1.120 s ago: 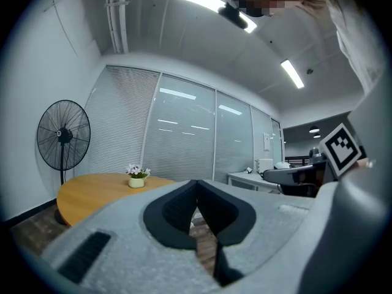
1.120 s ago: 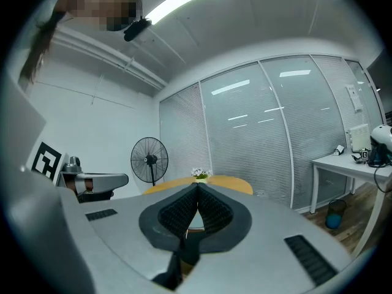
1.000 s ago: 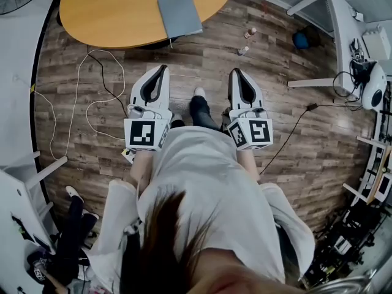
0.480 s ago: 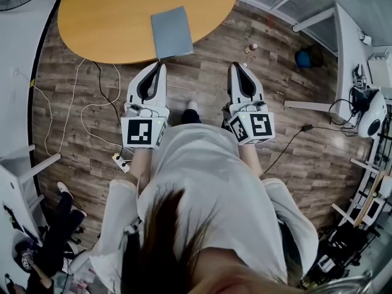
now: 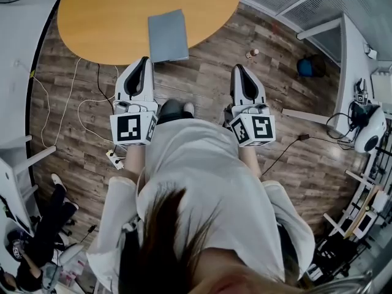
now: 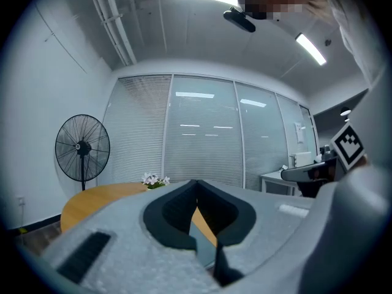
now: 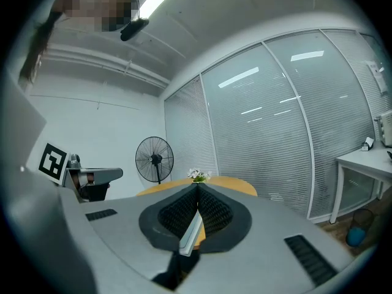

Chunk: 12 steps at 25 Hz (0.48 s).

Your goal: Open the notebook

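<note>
A closed grey-blue notebook (image 5: 168,35) lies on the near edge of the round wooden table (image 5: 104,23). My left gripper (image 5: 145,60) is shut and empty, its tip at the table's rim just left of the notebook's near corner. To its right, over the wooden floor, my right gripper (image 5: 237,68) is also shut with nothing in it, short of the table. In the left gripper view the jaws (image 6: 196,181) meet at the tip, with a sliver of the notebook (image 6: 204,245) showing below them. The right gripper (image 7: 197,185) points level at the table (image 7: 236,186).
White cables (image 5: 92,103) and a power strip (image 5: 114,160) lie on the floor at the left. A standing fan (image 6: 82,147) and small white flowers (image 6: 154,179) are beyond the table. White desks (image 5: 361,72) stand at the right; another person (image 5: 37,250) is at the lower left.
Both grippers have moved forward towards the table. The left one has gone from over the floor to the table's rim beside the notebook. Both stay shut.
</note>
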Each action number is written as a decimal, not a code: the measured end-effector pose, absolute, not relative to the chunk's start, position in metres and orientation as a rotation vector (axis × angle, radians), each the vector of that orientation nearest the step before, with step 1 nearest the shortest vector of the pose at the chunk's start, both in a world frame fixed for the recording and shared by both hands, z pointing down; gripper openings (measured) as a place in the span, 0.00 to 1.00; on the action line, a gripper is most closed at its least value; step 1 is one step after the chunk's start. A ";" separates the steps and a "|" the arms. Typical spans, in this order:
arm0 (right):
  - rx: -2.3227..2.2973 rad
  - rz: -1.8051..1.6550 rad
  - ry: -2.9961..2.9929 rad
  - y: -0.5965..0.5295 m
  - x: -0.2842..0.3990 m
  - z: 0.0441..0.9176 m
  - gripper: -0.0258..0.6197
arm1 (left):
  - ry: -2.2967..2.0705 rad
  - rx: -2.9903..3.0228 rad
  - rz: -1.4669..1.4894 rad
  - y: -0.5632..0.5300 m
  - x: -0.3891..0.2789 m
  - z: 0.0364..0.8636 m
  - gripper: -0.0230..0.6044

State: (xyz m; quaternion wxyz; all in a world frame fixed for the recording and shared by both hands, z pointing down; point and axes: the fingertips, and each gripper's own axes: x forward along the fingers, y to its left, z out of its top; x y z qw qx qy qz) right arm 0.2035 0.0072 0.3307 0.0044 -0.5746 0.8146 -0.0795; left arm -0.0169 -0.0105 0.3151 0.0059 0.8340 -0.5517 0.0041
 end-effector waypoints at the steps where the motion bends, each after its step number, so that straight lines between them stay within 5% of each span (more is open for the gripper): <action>1: -1.806 -0.252 2.548 0.006 0.204 0.331 0.04 | -1.727 2.608 0.014 -0.013 -0.018 0.316 0.06; 12: -1.817 -0.269 2.565 -0.053 0.185 0.332 0.04 | -1.711 2.603 -0.012 -0.072 -0.032 0.317 0.06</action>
